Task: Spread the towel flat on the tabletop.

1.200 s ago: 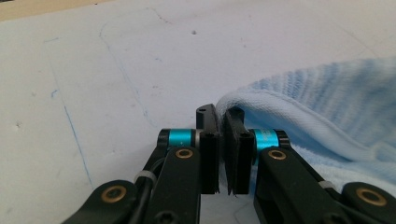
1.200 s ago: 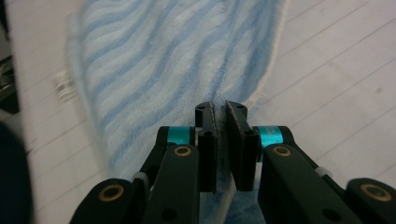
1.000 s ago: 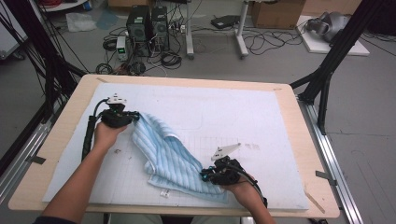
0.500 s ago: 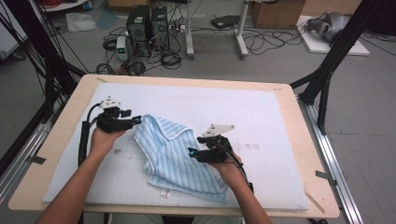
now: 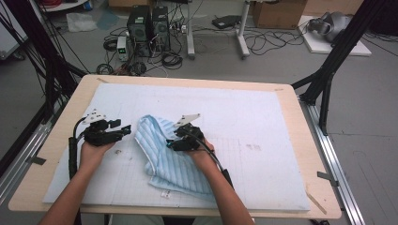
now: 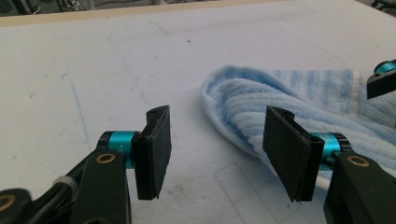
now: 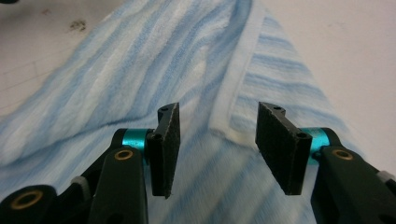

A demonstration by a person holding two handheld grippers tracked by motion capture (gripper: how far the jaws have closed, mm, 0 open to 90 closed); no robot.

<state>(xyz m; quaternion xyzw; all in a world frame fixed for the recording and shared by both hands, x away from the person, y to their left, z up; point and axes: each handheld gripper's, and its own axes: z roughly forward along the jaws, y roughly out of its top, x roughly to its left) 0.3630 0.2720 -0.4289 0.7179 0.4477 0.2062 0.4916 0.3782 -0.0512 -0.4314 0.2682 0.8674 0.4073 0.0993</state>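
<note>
High view overhead facing forward, gripper views low, close, sharing the towel (image 5: 164, 154)

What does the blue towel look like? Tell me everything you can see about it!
The towel is soft, fluffy-looking cloth with light blue and white stripes and a plain white hem. It lies crumpled and loosely folded on the white mat, with one layer lying over another. The right tongs hover over its middle, jaws apart, with nothing pinched. The left tongs sit just beside its rounded edge, also open and not touching it.
</note>
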